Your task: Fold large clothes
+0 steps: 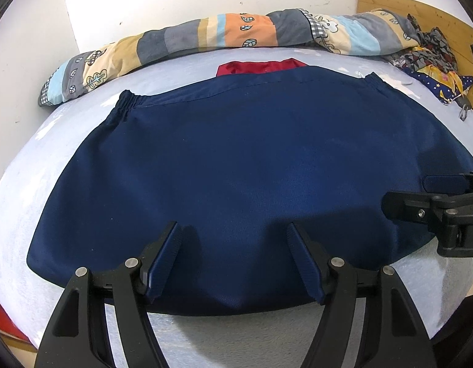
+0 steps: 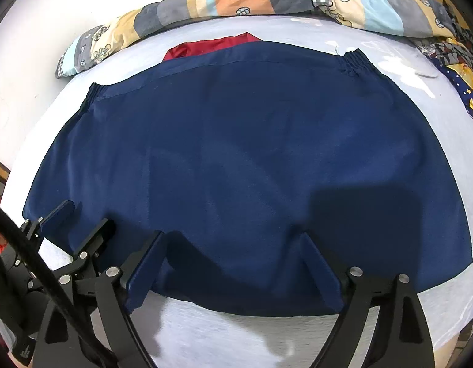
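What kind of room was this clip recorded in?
Most likely a bedroom. The navy garment is spread on a bed with a pale sheet, a rolled patchwork quilt lies along the white wall, and a wooden headboard shows at the right.

Spread flat across the bed (image 1: 19, 202): folded trousers (image 1: 236, 165), waistband far. Just behind the waistband, a second garment (image 1: 261, 66) peeking out. Along the far edge, a rolled quilt (image 1: 206, 35); far right, a heap of clothes (image 1: 432, 58).
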`<action>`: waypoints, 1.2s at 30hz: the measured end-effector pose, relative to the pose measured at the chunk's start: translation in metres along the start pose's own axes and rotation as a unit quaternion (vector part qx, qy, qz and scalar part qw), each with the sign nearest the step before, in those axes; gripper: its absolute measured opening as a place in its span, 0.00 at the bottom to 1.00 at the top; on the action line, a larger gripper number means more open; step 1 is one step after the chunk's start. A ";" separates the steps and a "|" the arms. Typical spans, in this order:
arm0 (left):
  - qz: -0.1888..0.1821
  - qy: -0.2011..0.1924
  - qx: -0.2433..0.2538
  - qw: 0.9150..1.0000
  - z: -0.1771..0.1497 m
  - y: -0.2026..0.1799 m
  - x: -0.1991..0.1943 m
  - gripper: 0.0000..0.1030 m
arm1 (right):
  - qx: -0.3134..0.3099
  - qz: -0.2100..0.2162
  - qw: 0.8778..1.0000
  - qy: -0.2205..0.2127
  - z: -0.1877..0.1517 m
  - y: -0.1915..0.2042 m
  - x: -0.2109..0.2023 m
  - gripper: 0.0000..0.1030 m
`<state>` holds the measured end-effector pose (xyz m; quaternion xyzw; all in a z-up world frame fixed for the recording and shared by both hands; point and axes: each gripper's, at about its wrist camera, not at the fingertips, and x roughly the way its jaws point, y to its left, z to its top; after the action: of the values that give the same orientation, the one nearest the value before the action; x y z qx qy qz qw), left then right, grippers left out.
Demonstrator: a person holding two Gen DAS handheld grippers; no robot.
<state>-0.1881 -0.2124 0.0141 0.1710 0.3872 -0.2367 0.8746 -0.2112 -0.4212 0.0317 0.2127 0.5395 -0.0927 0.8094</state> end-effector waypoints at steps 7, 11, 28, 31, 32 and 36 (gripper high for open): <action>0.000 0.000 0.000 1.000 0.000 0.000 0.000 0.69 | 0.004 0.004 1.000 -0.004 -0.001 0.000 0.001 0.92; 0.000 0.000 0.000 1.000 0.000 0.000 0.000 0.69 | -0.001 0.002 1.000 -0.003 -0.001 0.003 0.002 0.95; 0.001 0.000 0.001 1.000 0.000 0.000 0.000 0.69 | 0.027 0.005 1.000 0.002 0.001 0.004 0.005 1.00; 0.001 0.000 0.002 1.000 0.000 0.000 0.000 0.69 | 0.021 -0.004 1.000 0.007 0.002 0.006 0.007 1.00; 0.001 0.000 0.001 1.000 0.000 0.000 0.000 0.69 | 0.021 -0.006 1.000 0.008 0.003 0.006 0.008 1.00; 0.001 0.000 0.002 1.000 0.000 0.000 0.000 0.69 | 0.033 -0.001 0.999 0.007 0.003 0.004 0.008 1.00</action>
<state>-0.1885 -0.2126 0.0140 0.1728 0.3867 -0.2363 0.8745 -0.2044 -0.4186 0.0262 0.2395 0.5418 -0.1104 0.7981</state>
